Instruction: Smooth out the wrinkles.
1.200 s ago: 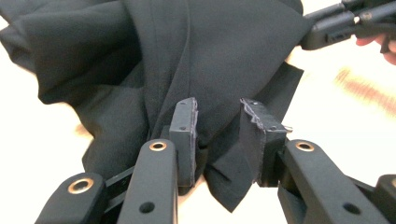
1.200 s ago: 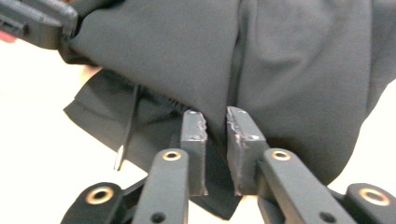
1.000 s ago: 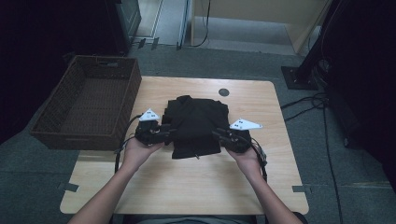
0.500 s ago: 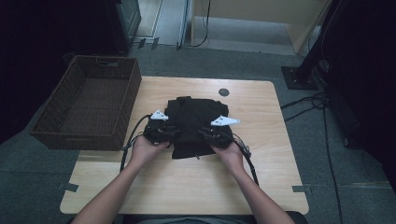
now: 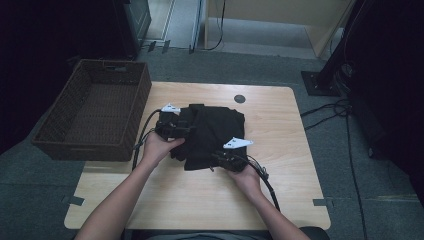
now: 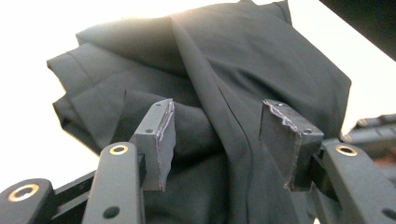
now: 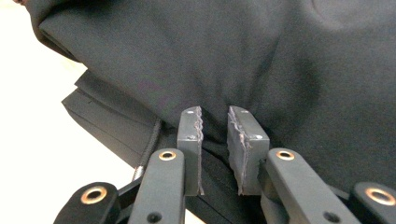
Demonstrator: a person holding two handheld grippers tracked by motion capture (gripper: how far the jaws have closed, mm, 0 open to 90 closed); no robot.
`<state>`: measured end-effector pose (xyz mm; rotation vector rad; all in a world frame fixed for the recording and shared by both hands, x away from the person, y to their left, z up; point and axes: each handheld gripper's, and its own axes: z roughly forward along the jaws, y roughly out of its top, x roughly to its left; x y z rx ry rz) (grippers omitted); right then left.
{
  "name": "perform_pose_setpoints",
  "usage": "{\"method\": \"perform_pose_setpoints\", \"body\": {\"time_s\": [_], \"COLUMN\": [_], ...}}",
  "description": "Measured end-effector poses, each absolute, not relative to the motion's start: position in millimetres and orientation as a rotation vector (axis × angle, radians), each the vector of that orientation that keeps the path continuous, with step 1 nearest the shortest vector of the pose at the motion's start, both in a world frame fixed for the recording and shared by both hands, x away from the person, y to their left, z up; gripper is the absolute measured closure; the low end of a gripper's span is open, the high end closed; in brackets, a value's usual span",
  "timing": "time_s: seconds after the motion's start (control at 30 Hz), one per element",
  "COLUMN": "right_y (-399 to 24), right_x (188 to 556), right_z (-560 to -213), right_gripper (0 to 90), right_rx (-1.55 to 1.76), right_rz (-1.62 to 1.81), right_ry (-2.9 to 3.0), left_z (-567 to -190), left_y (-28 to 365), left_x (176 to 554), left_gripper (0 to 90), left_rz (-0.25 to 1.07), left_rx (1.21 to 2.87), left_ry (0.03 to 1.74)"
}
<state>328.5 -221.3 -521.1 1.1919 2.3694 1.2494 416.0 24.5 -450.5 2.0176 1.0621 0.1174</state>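
A folded black garment (image 5: 210, 135) lies mid-table (image 5: 280, 200) beside a wicker basket (image 5: 95, 117), the left claw (image 6: 217, 135) having just opened, cloth loose between its pads, while the right claw (image 7: 215, 135) pinches a fold at the garment's near edge.

High view sits above the near edge looking forward and down on the whole table (image 5: 280, 200), while both gripper views ride super close, facing the same black garment (image 5: 210, 132) from its left and near-right sides.
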Motion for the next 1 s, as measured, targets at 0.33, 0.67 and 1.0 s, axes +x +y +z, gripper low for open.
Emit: {"method": "perform_pose_setpoints", "body": {"time_s": [0.33,0.67,1.0], "right_y": [-253.0,-283.3,-285.9], "right_x": [341.6,416.1,422.4], "right_z": [-470.7,-481.5,-499.7], "right_gripper": [67.6,52.3,89.9], "right_rx": [1.224,1.477,1.507], "right_rz": [1.415,1.293,1.147], "right_ry": [2.166,2.037,2.119], "left_z": [-470.4,-470.1,-474.9], "left_y": [28.3,36.9,71.7], "left_x": [418.9,418.9,403.0], "left_gripper": [83.0,89.9,90.0], "left_rz": [0.086,0.048,0.062], "left_rx": [2.058,2.062,2.049], "left_ry": [1.054,1.024,1.058]}}
